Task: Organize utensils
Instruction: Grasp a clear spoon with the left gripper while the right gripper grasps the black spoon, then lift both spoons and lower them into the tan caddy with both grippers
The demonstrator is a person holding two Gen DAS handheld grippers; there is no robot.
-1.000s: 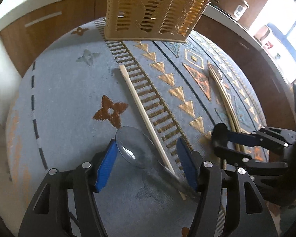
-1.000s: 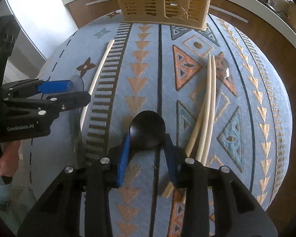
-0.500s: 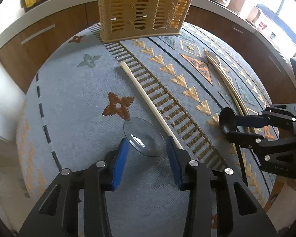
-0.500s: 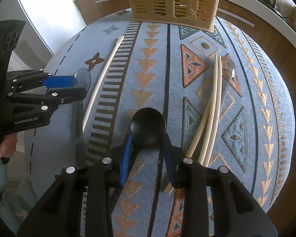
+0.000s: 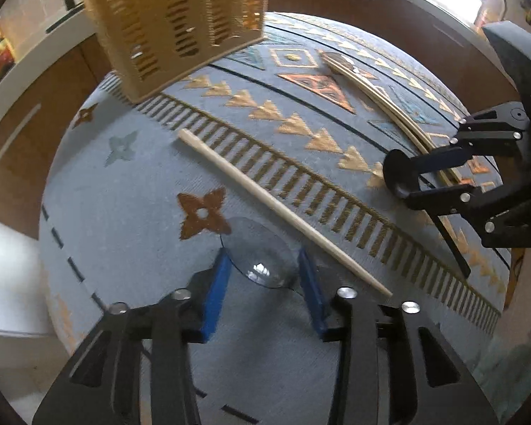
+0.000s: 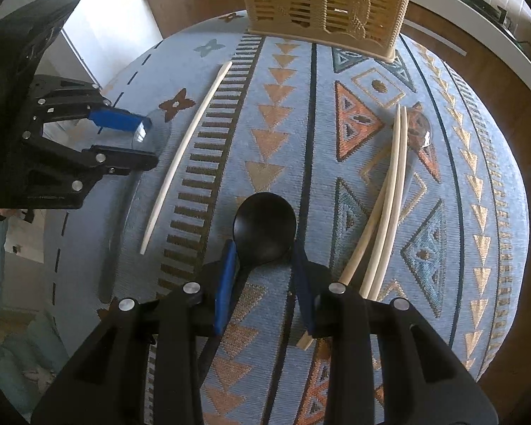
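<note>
My left gripper (image 5: 263, 265) has the bowl of a clear plastic spoon (image 5: 262, 251) between its blue pads; both pads touch it while the jaws are opening slightly. In the right wrist view the left gripper (image 6: 131, 138) hangs at the left with that clear spoon (image 6: 143, 132). My right gripper (image 6: 262, 258) is shut on the neck of a black spoon (image 6: 264, 228), whose handle slants down behind the pads. The left wrist view shows the right gripper (image 5: 417, 177) with the black spoon (image 5: 396, 173) at the right. A tan slotted utensil basket (image 6: 325, 0) (image 5: 180, 24) stands at the table's far side.
A single wooden chopstick (image 5: 276, 209) (image 6: 187, 145) lies between the two grippers on the blue patterned tablecloth (image 6: 311, 113). More chopsticks (image 6: 389, 205) lie right of the black spoon, beside a second clear spoon (image 6: 421, 131). Wooden cabinets and a white counter surround the table.
The left gripper has closed its pads in around the clear spoon's bowl and rolled, so the basket and chopstick sit turned in its view. The right gripper and black spoon stay put.
</note>
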